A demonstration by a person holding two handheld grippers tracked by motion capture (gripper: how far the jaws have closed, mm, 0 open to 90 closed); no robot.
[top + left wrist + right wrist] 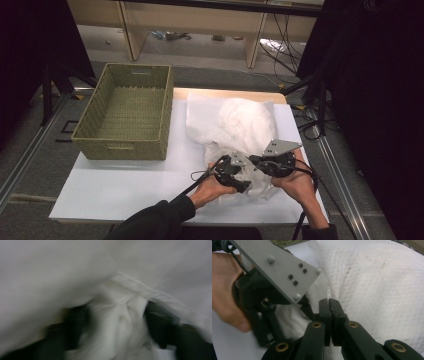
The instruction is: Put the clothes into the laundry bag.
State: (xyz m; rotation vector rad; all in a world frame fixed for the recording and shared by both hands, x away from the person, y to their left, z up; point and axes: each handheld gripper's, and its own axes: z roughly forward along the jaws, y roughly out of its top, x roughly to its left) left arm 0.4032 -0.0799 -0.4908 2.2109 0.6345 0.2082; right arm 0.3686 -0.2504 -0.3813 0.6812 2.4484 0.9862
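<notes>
White mesh cloth [240, 127] bunches just beyond both my grippers: right gripper [329, 305] pinched shut on its near edge, left gripper [239, 176] half-open, folds between jaws.

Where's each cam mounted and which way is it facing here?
High view: above the person's side of the table, looking forward and down; forearms, both hands, left gripper, right gripper, basket.
Left gripper view: rides the left gripper, buried in white cloth, blurred; jaws dark at the sides.
Right gripper view: along its own shut jaws pinching the cloth; left hand beside.
Shared: the cloth.
</notes>
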